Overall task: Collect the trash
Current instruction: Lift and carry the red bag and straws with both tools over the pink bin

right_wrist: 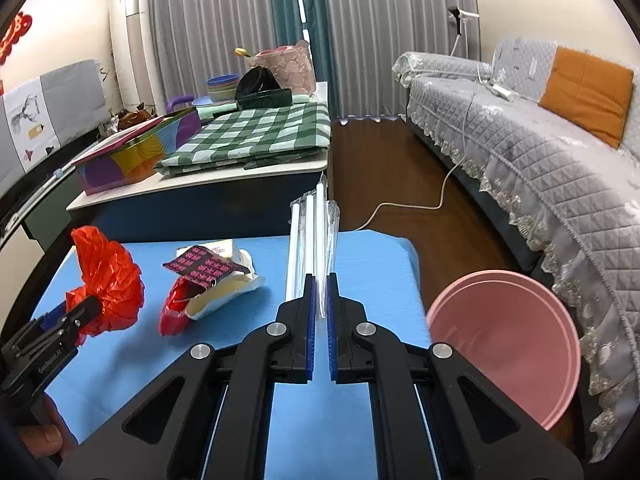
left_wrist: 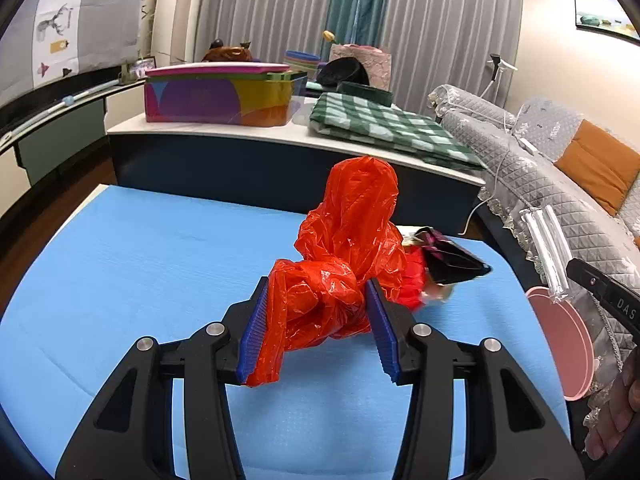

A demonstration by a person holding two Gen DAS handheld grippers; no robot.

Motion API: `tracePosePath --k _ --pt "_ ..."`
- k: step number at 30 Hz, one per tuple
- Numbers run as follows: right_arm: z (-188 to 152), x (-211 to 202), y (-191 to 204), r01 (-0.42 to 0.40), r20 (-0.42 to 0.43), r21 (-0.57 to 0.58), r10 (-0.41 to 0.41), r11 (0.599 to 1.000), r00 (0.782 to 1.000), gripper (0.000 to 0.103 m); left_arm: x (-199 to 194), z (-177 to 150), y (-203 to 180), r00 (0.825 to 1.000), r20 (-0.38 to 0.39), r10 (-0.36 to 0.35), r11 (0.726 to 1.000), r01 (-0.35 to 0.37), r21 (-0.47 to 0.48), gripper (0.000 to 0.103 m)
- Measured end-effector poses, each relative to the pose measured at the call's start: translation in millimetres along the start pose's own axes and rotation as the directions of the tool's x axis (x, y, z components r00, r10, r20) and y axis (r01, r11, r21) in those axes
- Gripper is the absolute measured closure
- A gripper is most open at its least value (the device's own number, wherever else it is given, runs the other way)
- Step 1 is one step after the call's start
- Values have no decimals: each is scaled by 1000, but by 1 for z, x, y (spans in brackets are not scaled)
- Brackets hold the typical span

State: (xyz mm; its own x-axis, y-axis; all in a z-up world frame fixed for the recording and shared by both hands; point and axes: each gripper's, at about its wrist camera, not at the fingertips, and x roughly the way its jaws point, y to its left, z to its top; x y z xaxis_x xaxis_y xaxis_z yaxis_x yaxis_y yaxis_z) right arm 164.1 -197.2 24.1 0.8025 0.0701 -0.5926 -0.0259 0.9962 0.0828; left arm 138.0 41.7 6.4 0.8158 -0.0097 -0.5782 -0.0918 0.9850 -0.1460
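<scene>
My left gripper (left_wrist: 316, 300) is shut on a crumpled red plastic bag (left_wrist: 344, 248) and holds it over the blue table (left_wrist: 140, 264). The bag also shows in the right wrist view (right_wrist: 106, 280). My right gripper (right_wrist: 320, 284) is shut on a clear packet of white straws (right_wrist: 314, 240), upright above the table's right part; it also shows in the left wrist view (left_wrist: 546, 252). A pile of wrappers (right_wrist: 212, 284), black-pink, cream and red, lies on the table between the two grippers. A pink bin (right_wrist: 508, 340) stands on the floor right of the table.
A low table (right_wrist: 240, 172) behind holds a colourful box (right_wrist: 136, 152) and a green checked cloth (right_wrist: 256, 132). A grey quilted sofa (right_wrist: 540, 152) runs along the right. A white cable (right_wrist: 408, 200) lies on the wooden floor.
</scene>
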Motion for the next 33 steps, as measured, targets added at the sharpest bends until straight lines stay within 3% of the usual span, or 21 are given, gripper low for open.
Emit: tracePosePath --k 17,33 --pt "-1 -59 -33 70 67 -16 -69 997 995 98 -44 2 -38 996 58 -73 996 70 54 56" --pt "-9 -77 -88 148 75 39 -151 988 986 98 -43 -8 -98 988 42 -151 981 145 125 56"
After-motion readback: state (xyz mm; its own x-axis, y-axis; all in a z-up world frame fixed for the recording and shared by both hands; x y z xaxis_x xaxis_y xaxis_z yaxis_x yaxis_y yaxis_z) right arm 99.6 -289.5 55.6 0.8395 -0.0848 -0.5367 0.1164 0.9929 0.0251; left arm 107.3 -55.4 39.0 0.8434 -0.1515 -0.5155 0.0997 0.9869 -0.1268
